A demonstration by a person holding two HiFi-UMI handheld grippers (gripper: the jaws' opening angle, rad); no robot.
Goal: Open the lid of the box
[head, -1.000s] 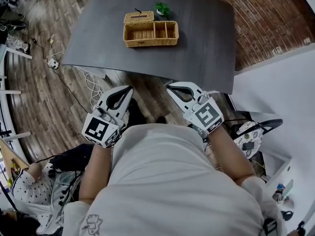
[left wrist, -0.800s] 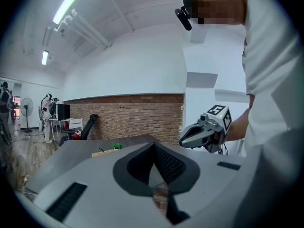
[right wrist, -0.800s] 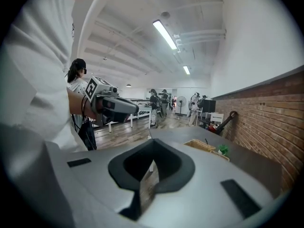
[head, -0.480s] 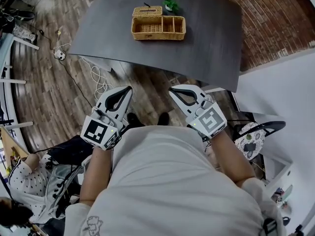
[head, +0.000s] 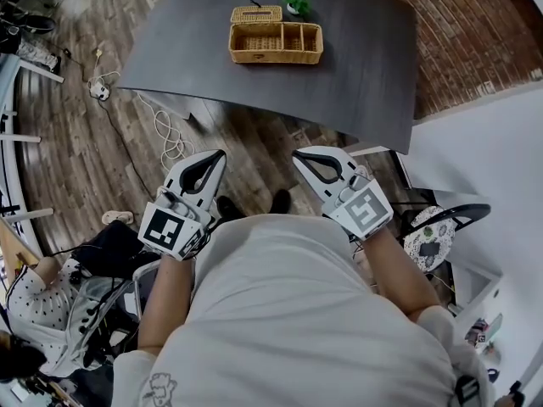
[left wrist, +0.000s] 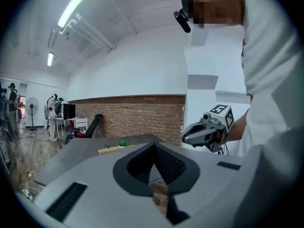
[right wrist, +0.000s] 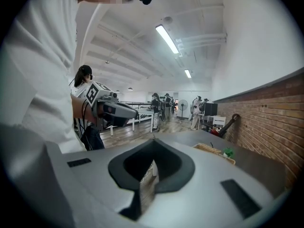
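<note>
Dark table [head: 356, 75]: a wicker box [head: 276, 56] is borne near its far edge, compartments seen uncovered, with a flat wicker panel [head: 256, 13] just behind its left part, which may be the lid thrown back or a separate lidded piece; it cannot be told. Left gripper [head: 221, 153] and right gripper [head: 297, 153]: both are held before the person's chest, well apart from the table, each with jaws pressed together on nothing. The stage is judged to fit an approach to the box or a retreat from an opened one; any lid work would require the table to be reached first.
</note>
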